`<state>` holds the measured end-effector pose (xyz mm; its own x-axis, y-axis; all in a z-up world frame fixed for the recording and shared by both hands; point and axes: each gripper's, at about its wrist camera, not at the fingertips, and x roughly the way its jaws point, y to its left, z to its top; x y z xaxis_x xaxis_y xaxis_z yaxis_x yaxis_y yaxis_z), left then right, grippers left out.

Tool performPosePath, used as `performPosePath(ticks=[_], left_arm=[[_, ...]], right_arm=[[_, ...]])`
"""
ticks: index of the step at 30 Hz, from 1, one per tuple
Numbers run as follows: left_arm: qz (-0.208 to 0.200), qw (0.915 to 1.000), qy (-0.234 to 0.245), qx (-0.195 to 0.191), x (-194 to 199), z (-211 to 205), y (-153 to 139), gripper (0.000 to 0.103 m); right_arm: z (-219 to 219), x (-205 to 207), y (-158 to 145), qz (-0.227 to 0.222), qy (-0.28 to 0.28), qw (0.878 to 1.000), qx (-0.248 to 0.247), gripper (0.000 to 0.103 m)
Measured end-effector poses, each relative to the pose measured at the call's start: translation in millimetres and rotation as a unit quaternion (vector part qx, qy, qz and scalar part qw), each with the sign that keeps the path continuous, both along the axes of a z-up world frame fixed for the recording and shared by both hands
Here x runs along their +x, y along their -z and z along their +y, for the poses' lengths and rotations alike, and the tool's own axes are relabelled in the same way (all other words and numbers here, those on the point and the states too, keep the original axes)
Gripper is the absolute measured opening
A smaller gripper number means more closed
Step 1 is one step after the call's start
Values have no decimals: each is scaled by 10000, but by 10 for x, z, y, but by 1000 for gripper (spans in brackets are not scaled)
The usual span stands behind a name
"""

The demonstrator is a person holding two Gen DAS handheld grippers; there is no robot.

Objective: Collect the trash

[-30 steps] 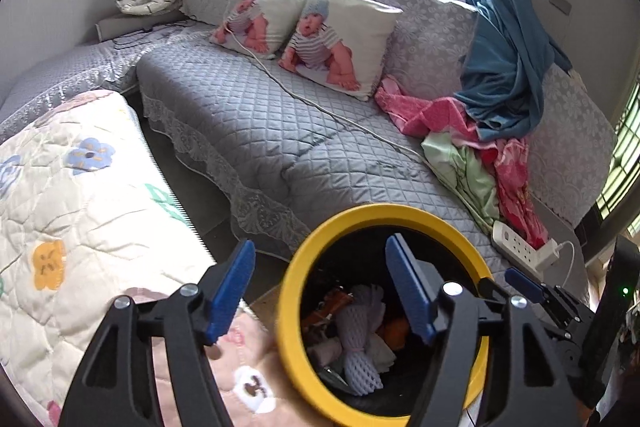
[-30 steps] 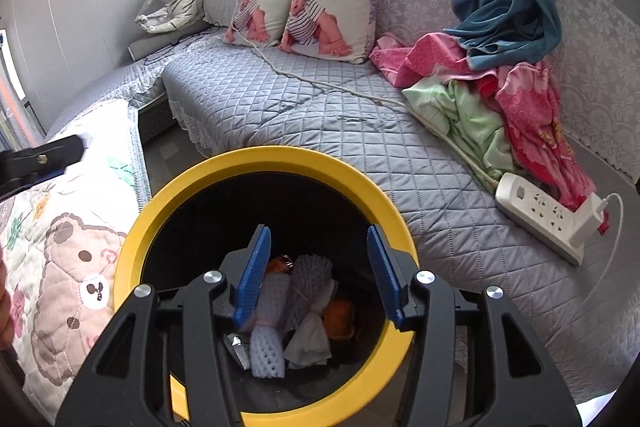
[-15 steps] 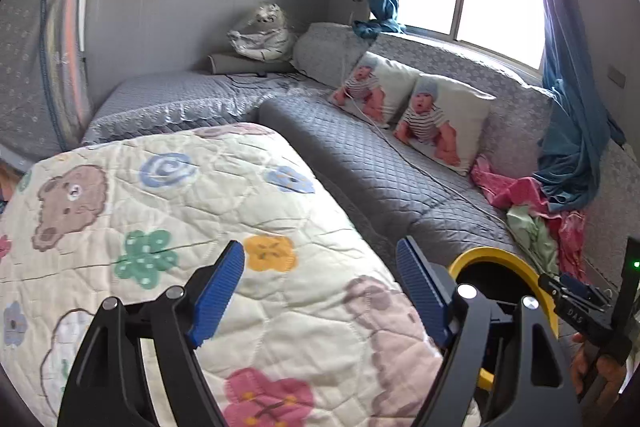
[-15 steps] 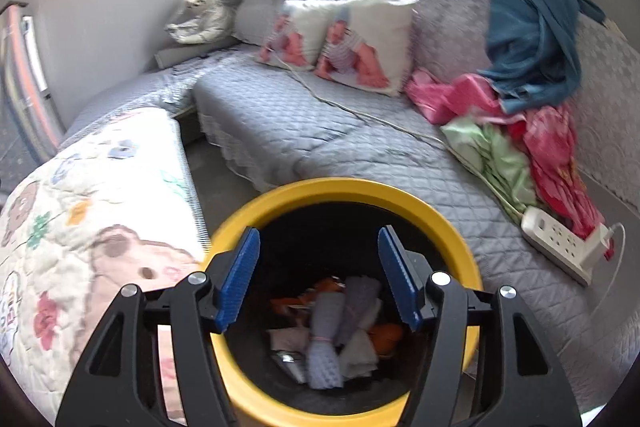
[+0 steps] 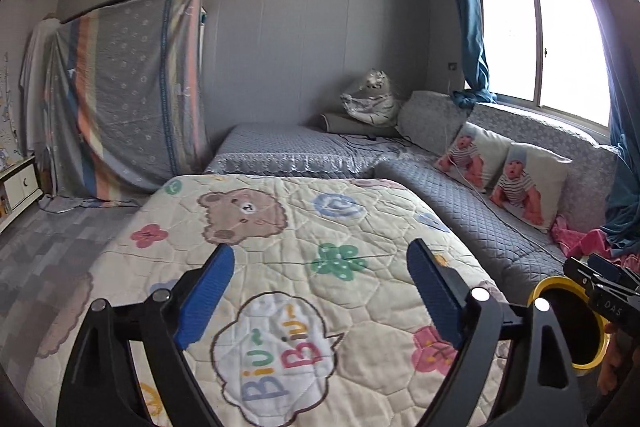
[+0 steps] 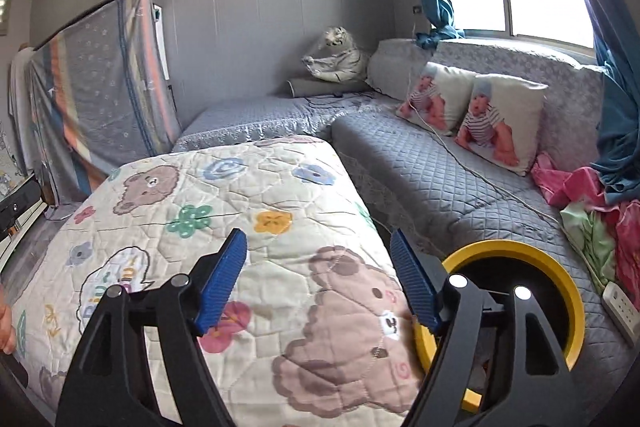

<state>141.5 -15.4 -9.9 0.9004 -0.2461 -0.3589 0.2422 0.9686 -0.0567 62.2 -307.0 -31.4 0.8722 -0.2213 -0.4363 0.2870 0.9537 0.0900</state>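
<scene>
A yellow-rimmed black trash bin stands between the quilt-covered table and the grey sofa; it also shows in the left wrist view at the lower right. Its contents are hidden now. My right gripper is open and empty, held above the cartoon quilt, just left of the bin. My left gripper is open and empty above the same quilt. The right gripper's tip shows at the left view's right edge, over the bin.
A grey L-shaped sofa carries two baby-print pillows, a plush tiger, a pile of pink and green clothes and a white power strip. A cloth-covered cabinet stands at the left wall.
Both grippers have swung up and left, away from the bin's opening toward the quilt and the room's far wall. The trash inside the bin has gone out of sight.
</scene>
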Motion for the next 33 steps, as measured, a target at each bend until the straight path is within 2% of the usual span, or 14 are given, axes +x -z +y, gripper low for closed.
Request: performPosePath(ticks=[4,8,13,15,20,33], left_arm=[[-166,9993,-327,-30,-253,240,29,87],[-287,9983,-494,-147,-458,389,84,95],[-454,9964,-639,-311,-679,479,136,95],[-465,9960,-690,-337,-733,499,160,95],[-490,9940,-920,-332,-820,524,232,95],[-383,9944,-984,-96,-929,427,322,95]], right_arm=[[277,-78,-48,-194,-150,9997,36,79],[446,-176,-25,-316,-141,9994,-48,85],[566,-250,45,-327,-212,9991,-139,87],[599,-286,77,-372,-217,9990,-133,92],[705,-390,153,-538,-95,9980,-315,94],[839,-463,294,-693,57,9953,-668,95]])
